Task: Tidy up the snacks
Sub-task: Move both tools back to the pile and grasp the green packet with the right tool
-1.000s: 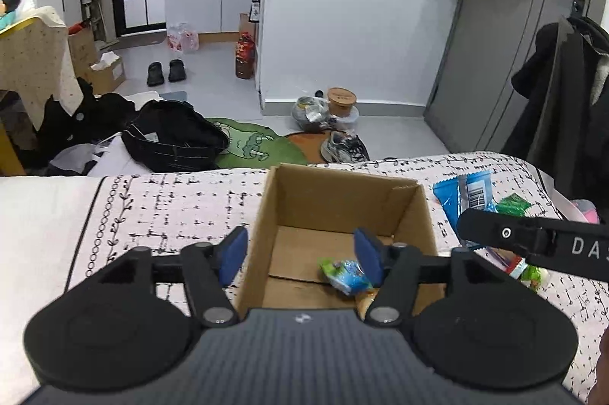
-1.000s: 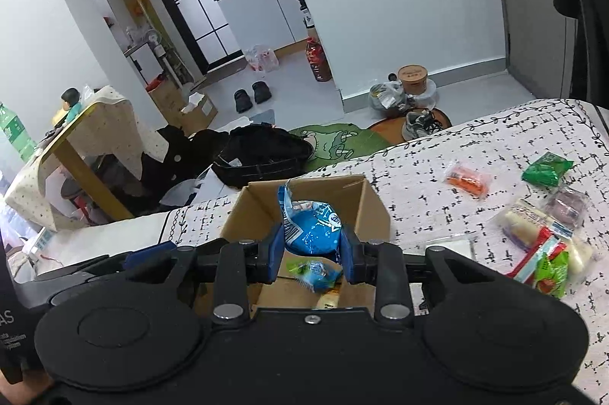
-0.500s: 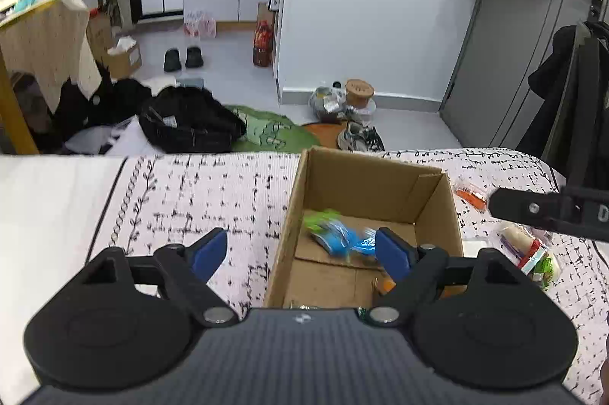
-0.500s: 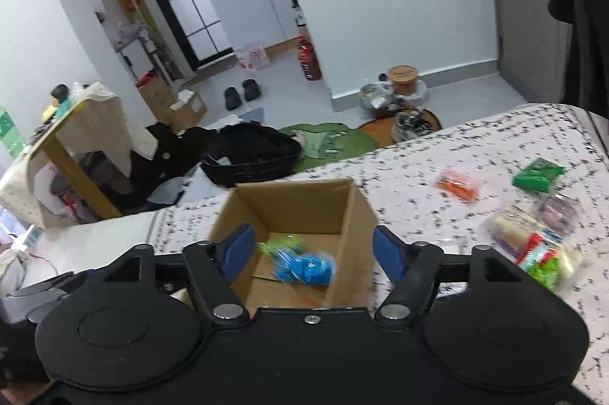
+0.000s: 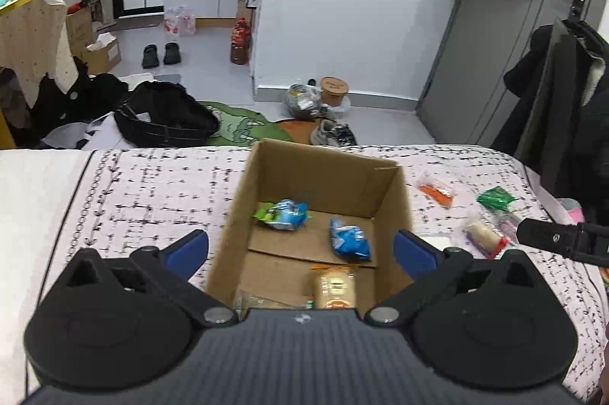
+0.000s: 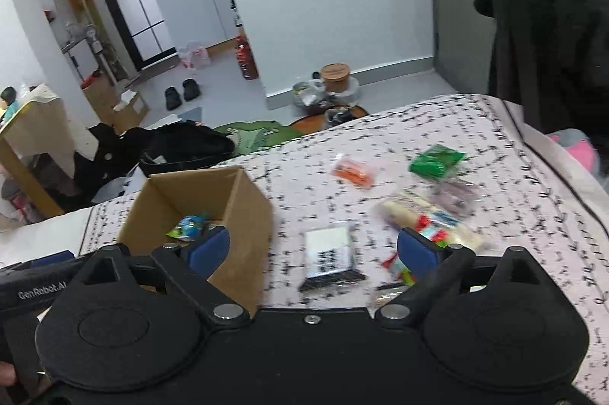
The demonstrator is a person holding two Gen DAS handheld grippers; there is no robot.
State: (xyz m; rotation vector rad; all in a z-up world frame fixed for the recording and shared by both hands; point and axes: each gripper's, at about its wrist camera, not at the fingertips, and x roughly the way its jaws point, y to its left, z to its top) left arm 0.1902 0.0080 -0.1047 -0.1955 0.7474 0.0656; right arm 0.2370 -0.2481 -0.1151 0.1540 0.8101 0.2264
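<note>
An open cardboard box (image 5: 392, 199) (image 6: 247, 207) stands on the patterned bedspread. Inside lie a green-blue packet (image 5: 281, 214), a blue packet (image 5: 348, 239) and a beige wrapped snack (image 5: 334, 287). My left gripper (image 5: 300, 249) hovers over the box with its jaws still opening and nothing between them. My right gripper (image 6: 314, 247) has its jaws opening too, empty, above a black-and-white packet (image 6: 329, 256) right of the box. Loose snacks lie further right: an orange packet (image 6: 352, 171), a green packet (image 6: 436, 159) and a pile of wrapped rolls (image 6: 426, 218).
The bed's far edge drops to a floor with a black bag (image 5: 163, 119), a green rug (image 5: 243, 127) and shoes (image 5: 333, 134). Dark coats (image 6: 544, 20) hang at the right. A pink object (image 6: 574, 148) sits at the bed's right edge.
My right gripper let go of the blue packet, which fell into the box, then swung right over the loose snacks. Both grippers' jaws spread wider.
</note>
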